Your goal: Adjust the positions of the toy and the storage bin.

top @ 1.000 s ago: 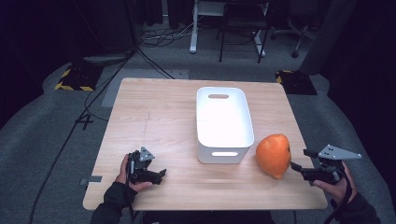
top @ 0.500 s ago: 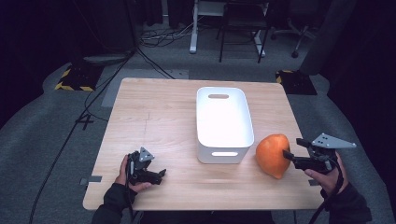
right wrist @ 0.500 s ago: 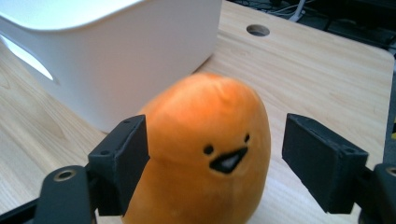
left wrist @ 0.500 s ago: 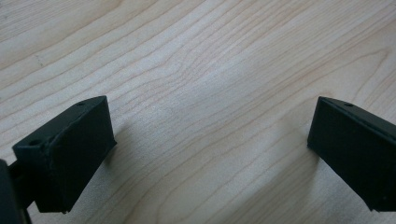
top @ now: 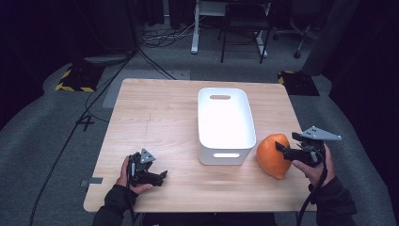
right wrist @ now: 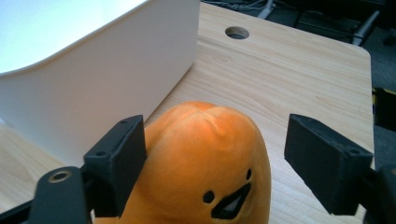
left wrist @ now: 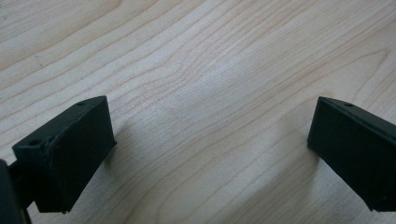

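An orange plush toy (top: 269,156) with a small face (right wrist: 205,158) stands on the wooden table (top: 155,117), just right of a white bin (top: 203,123). My right gripper (top: 285,141) reaches in from the toy's right, and its jaws have just been opening. In the right gripper view (right wrist: 217,140) the toy's top sits between the jaws: the left one is close against it and the right one stands well apart. My left gripper (top: 159,175) rests at the front left of the table, open over bare wood (left wrist: 210,135).
The bin's white wall (right wrist: 93,93) rises right beside the toy. A round cable hole (right wrist: 236,32) sits near the table's far right corner. The table's right edge is close behind my right hand. Chairs and desk legs (top: 226,33) stand beyond the table.
My right gripper has moved left and a little up, from beside the toy to where its jaws straddle the toy's top. The left gripper has stayed put.
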Available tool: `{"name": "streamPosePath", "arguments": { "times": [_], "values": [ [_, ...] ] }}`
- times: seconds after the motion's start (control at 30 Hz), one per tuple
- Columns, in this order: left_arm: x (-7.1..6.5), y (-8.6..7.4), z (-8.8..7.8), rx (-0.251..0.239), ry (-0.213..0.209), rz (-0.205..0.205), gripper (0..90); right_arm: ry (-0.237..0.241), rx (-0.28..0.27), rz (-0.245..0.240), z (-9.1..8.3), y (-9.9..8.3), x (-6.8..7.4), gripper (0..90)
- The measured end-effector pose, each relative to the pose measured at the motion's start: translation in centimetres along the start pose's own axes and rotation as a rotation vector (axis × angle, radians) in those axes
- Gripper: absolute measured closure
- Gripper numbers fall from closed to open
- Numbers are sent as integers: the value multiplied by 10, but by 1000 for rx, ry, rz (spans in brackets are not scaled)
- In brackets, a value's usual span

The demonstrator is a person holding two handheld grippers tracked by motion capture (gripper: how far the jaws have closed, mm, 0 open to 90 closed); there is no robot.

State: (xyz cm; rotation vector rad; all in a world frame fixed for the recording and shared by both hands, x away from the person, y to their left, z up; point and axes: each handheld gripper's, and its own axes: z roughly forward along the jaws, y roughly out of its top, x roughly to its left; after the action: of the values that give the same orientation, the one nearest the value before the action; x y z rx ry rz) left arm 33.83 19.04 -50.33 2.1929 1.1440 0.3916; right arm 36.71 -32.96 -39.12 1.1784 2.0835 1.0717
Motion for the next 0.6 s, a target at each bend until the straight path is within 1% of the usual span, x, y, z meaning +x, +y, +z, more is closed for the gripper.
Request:
{"name": "streamPosePath", "arguments": {
  "times": [0.03,0.07,0.13,0.17,0.2,0.27,0.33,0.4,0.43,0.47,0.5,0.53,0.57,0.6],
  "values": [
    [0,0,0,1,0,-1,6,12,5,4,1,-1,1,204],
    [0,0,0,1,0,-1,6,25,13,-6,2,-2,2,200],
    [0,0,0,1,1,-1,6,59,19,-7,2,-4,4,195],
    [0,0,0,1,0,-1,6,64,16,-17,2,-5,4,194],
    [0,0,0,1,0,-1,6,64,16,-17,2,-5,4,194],
    [0,0,0,1,2,-2,6,50,39,-31,3,-8,8,174],
    [0,0,0,1,2,-2,6,45,46,-37,4,-10,8,171],
    [0,0,0,1,2,-2,6,52,63,-17,6,-15,5,169],
    [0,0,0,1,2,-2,6,62,66,2,7,-17,3,189],
    [0,0,0,1,2,-2,6,62,66,2,7,-17,3,189],
    [0,0,0,1,2,-2,6,89,65,4,7,-21,0,282],
    [0,0,0,1,2,-2,6,89,65,4,7,-21,0,282],
    [0,0,0,1,2,-2,6,108,89,-43,6,-23,0,377],
    [0,0,0,1,1,-3,6,112,96,-48,5,-23,1,419]
  ]
}}
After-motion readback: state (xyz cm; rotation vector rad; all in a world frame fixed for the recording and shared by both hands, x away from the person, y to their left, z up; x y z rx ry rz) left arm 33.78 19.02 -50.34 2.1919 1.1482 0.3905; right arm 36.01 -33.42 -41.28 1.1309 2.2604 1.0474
